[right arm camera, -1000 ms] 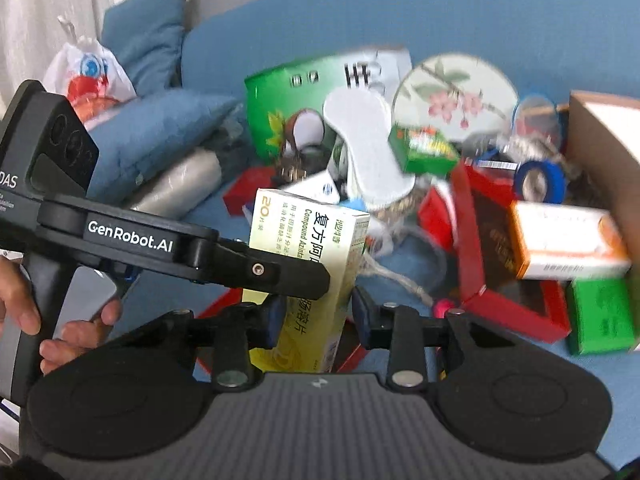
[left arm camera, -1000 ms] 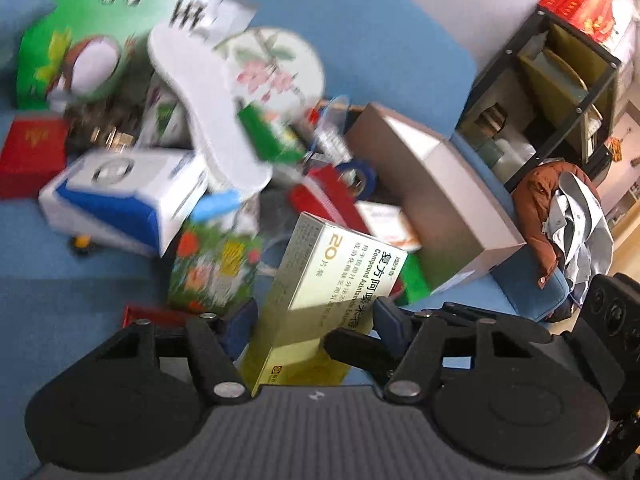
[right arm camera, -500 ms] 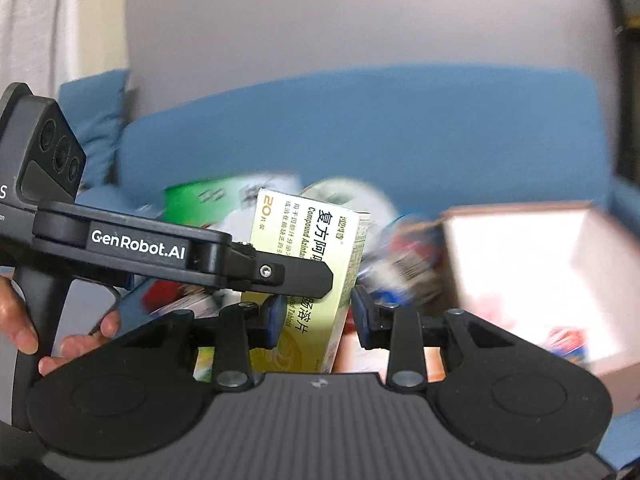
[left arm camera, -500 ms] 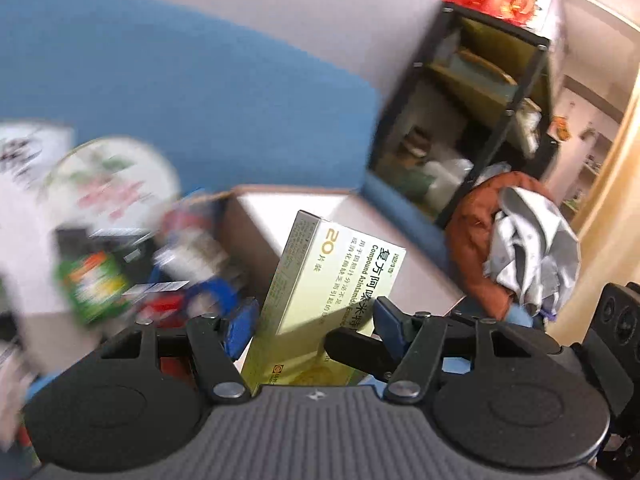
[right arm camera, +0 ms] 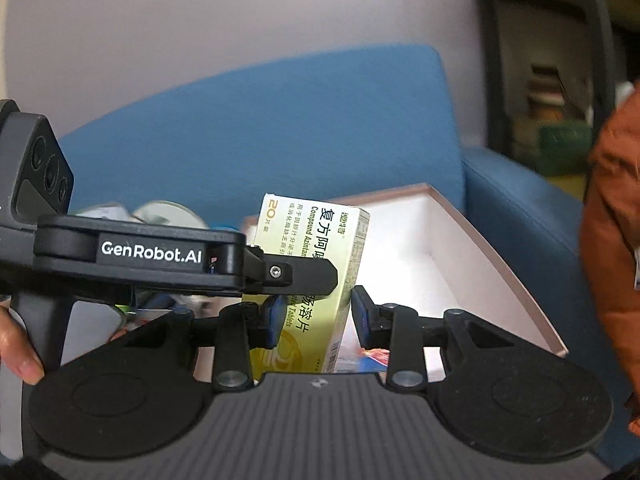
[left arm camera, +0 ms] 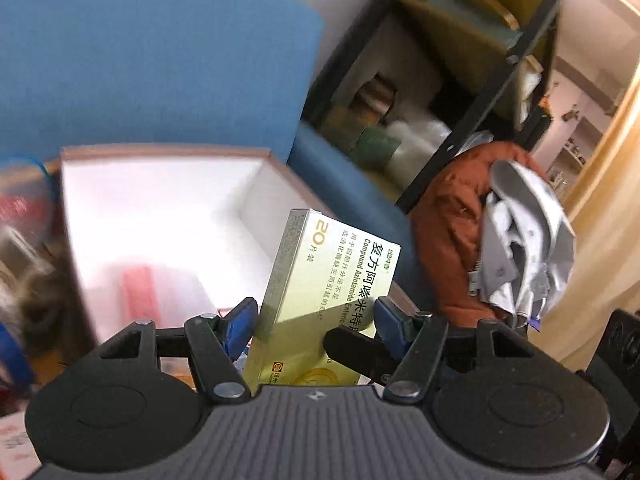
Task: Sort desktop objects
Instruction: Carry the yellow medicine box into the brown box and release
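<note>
We held the yellow-green medicine box [left arm camera: 332, 280] upright between both grippers, above the near edge of the open white-lined cardboard box [left arm camera: 160, 200] on the blue sofa [right arm camera: 260, 128]. Our left gripper [left arm camera: 312, 320] clamped the box's broad width, our right gripper [right arm camera: 318, 316] its narrow sides. An orange jacket [left arm camera: 444, 236] lay heaped beside the black shelf [left arm camera: 460, 80].

I see a blue sofa [left arm camera: 152, 60] against a pale grey wall [right arm camera: 240, 20], with a black shelf unit [left arm camera: 460, 80] beside it.
</note>
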`<state>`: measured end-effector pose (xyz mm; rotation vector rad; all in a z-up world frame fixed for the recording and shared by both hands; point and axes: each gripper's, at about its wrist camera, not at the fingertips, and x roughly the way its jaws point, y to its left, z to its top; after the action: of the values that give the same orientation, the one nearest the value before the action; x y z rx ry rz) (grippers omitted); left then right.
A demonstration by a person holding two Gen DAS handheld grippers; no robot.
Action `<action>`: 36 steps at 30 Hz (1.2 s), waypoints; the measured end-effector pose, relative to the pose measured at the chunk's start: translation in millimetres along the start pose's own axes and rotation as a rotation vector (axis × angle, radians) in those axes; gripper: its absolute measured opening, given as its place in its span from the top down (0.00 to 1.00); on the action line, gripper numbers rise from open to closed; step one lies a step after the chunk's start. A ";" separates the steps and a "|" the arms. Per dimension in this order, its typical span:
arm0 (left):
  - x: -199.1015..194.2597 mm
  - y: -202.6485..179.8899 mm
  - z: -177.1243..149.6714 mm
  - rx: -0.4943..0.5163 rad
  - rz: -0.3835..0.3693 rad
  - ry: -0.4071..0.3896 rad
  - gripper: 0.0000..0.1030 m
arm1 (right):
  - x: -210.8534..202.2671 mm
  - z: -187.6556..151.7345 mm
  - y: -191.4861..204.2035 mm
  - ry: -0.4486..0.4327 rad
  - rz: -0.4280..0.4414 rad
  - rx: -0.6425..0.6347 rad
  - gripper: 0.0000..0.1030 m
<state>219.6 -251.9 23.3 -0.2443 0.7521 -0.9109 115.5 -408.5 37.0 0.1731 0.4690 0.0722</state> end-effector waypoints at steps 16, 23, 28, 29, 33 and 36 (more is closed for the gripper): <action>50.9 18.3 5.1 -0.073 0.117 0.094 0.08 | 60.3 -15.4 -28.0 0.065 -0.094 -0.012 0.63; 39.8 14.9 6.3 -0.072 0.111 0.094 0.02 | 44.5 -15.4 -18.1 0.000 -0.150 -0.025 0.11; 29.7 0.7 8.1 -0.009 0.126 0.072 0.02 | 34.4 -13.3 -11.1 -0.009 -0.155 -0.032 0.11; 27.8 -1.2 7.8 -0.003 0.128 0.072 0.02 | 33.1 -12.4 -10.1 -0.009 -0.155 -0.034 0.11; 18.7 -10.6 4.5 0.041 0.139 0.064 0.02 | 26.6 -9.5 -4.8 -0.002 -0.159 -0.039 0.11; 9.3 -16.6 1.5 0.067 0.142 0.049 0.02 | 19.7 -6.7 0.6 -0.001 -0.155 -0.049 0.10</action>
<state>213.8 -269.5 28.0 -0.1084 0.7731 -0.8076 130.0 -404.7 22.5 0.0885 0.4778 -0.0686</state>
